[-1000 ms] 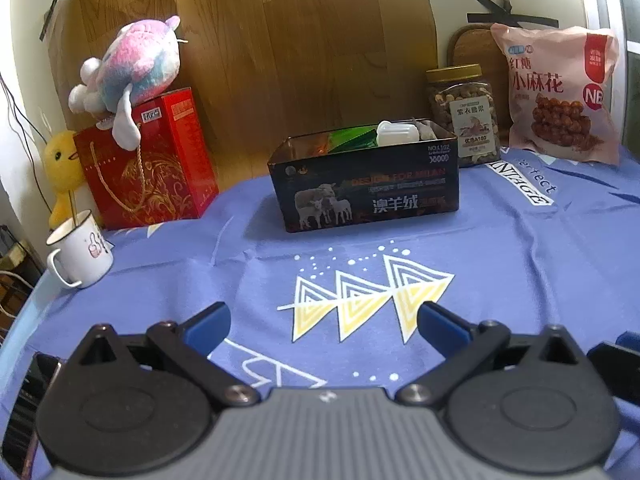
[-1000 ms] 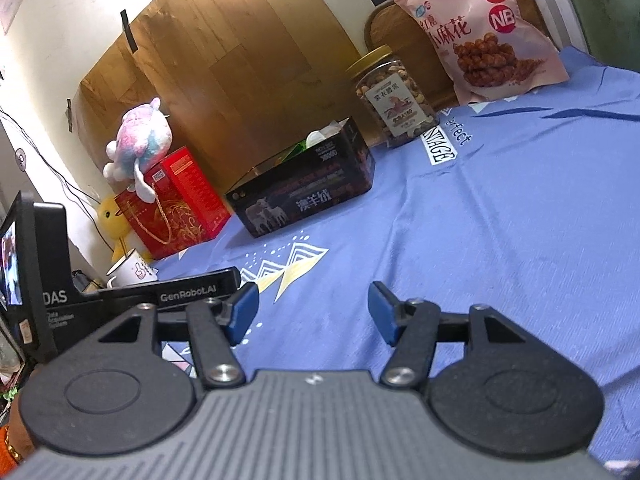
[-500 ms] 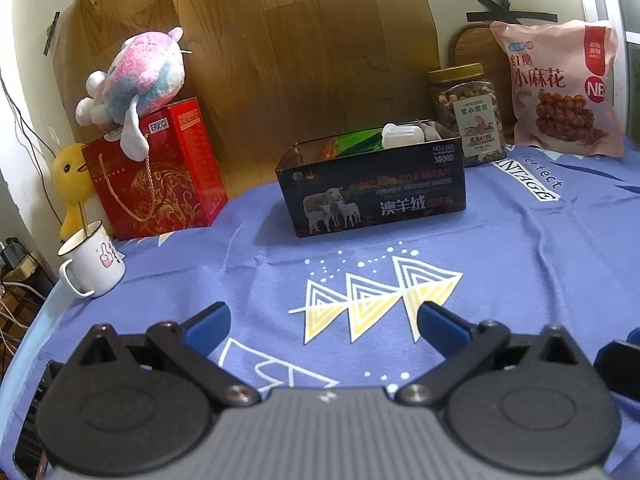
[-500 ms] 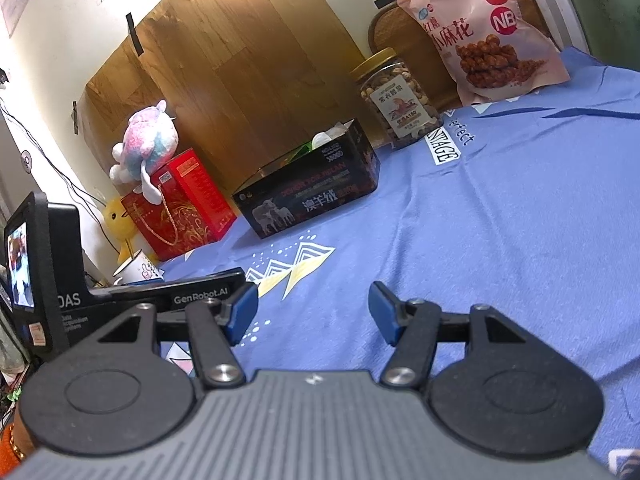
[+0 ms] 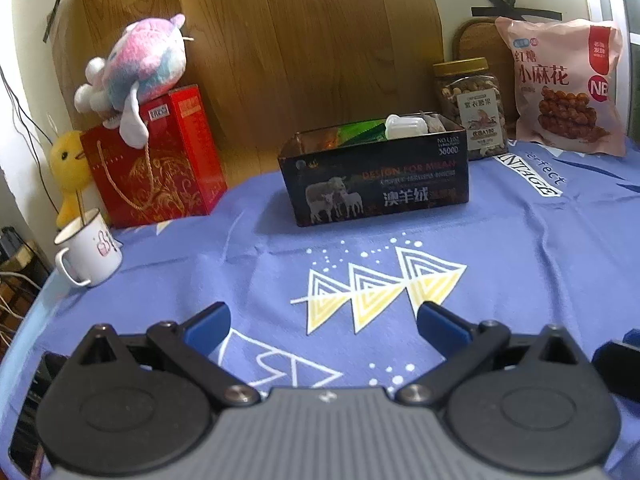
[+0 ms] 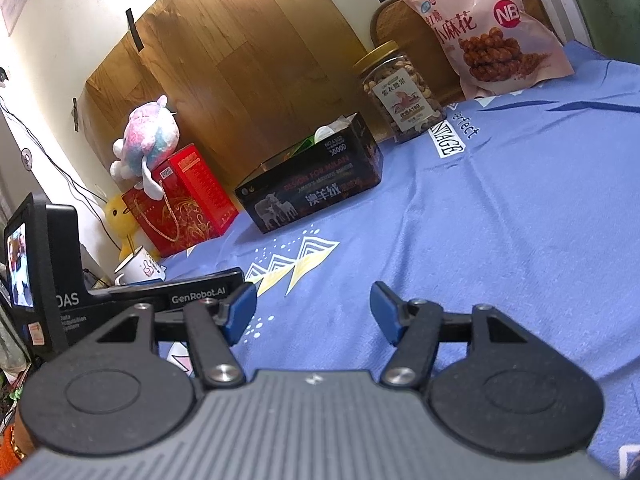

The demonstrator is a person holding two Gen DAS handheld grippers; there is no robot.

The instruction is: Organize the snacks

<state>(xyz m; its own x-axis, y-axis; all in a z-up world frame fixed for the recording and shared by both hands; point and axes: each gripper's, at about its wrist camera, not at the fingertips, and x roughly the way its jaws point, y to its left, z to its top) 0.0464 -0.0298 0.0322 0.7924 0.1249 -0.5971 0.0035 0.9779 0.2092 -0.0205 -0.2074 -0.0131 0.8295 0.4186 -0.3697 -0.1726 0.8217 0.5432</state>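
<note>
A black open box (image 5: 374,184) with sheep pictures stands mid-table and holds a green packet (image 5: 360,130) and a white item (image 5: 404,126). It also shows in the right wrist view (image 6: 312,192). A nut jar (image 5: 470,102) with a gold lid and a pink snack bag (image 5: 564,84) stand behind it to the right; both show in the right wrist view, jar (image 6: 400,88) and bag (image 6: 484,28). My left gripper (image 5: 324,324) is open and empty, low over the blue cloth, well short of the box. My right gripper (image 6: 314,312) is open and empty, beside the left one.
A red gift box (image 5: 156,164) with a plush toy (image 5: 140,68) on top stands at the back left, next to a yellow duck (image 5: 70,168) and a white mug (image 5: 90,252). A wooden board (image 5: 280,40) leans on the wall. The blue cloth (image 5: 520,260) covers the table.
Both grippers have pulled back and drifted slightly, so the box and snacks sit a little further right in view. Both jaws stayed open and empty.
</note>
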